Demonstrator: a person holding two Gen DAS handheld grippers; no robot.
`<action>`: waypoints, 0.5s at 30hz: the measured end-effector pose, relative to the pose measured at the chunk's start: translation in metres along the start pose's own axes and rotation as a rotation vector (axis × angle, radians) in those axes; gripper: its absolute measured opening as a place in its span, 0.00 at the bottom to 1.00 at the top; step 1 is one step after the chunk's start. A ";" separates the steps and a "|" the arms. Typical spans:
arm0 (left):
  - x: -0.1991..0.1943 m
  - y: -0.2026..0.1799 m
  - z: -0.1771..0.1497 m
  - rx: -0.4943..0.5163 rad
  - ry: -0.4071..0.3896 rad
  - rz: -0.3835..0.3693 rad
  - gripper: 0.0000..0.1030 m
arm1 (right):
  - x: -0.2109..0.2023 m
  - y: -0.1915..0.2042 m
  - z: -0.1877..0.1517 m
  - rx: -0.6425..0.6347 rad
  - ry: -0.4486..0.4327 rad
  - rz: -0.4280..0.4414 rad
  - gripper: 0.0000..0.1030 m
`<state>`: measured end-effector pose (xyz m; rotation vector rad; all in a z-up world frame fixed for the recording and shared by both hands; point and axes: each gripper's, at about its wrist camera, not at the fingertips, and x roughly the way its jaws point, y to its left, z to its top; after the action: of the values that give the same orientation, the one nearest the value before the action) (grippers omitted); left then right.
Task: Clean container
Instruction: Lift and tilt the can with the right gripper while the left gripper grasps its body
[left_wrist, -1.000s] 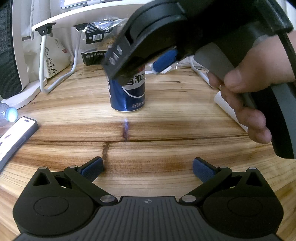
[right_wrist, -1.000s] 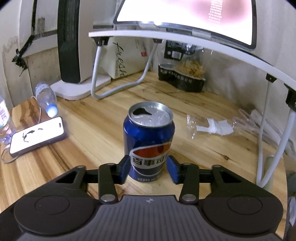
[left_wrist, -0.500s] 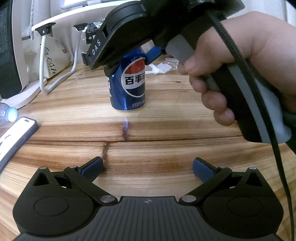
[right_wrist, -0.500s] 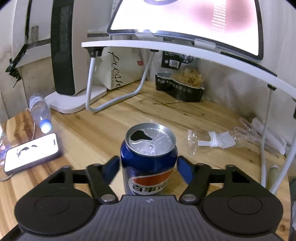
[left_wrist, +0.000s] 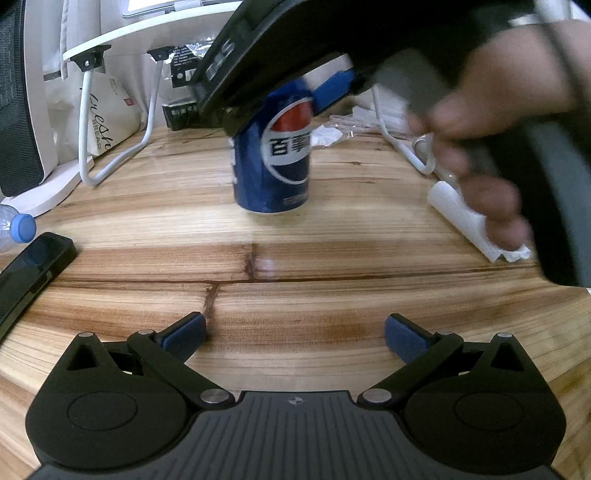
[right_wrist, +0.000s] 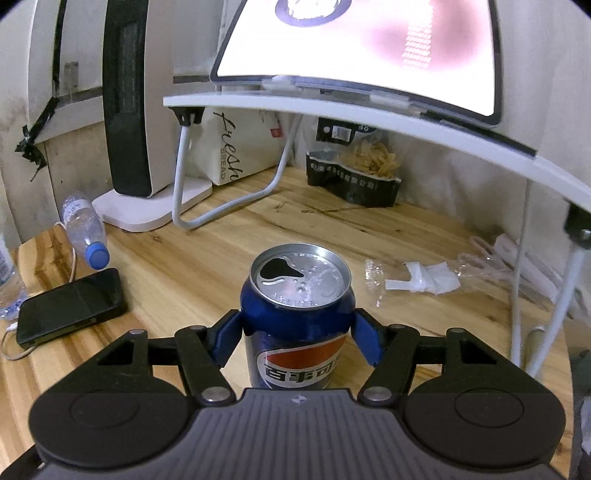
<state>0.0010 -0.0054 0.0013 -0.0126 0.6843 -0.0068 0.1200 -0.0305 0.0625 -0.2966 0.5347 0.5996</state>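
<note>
Right hand (left_wrist: 491, 122): angled downward, wrapped round the handle. Right gripper (right_wrist: 297, 341): blue pads clamped on the upper sides of the blue can (right_wrist: 297, 325), upright over the wooden table (right_wrist: 192, 266). Left gripper (left_wrist: 295, 334): pads wide apart, empty, low over bare wood.

Each gripper (left_wrist: 294, 334) had black linkage arms, silver pivot screws, blue pads (right_wrist: 225, 341) and a ribbed grey base.

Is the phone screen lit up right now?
No, the phone lies on the wooden table with a dark, blank screen.
</note>
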 end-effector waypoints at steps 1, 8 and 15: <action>0.000 0.000 0.000 0.000 0.000 0.000 1.00 | -0.006 -0.002 -0.001 0.003 -0.003 0.003 0.65; -0.001 -0.002 0.000 -0.007 0.000 0.009 1.00 | -0.067 -0.017 -0.027 0.060 -0.028 0.040 0.65; -0.021 0.008 -0.008 -0.037 -0.094 -0.082 1.00 | -0.119 -0.063 -0.072 0.368 -0.067 0.282 0.65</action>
<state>-0.0203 0.0022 0.0086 -0.0762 0.5899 -0.0718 0.0473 -0.1636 0.0758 0.1494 0.6155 0.7655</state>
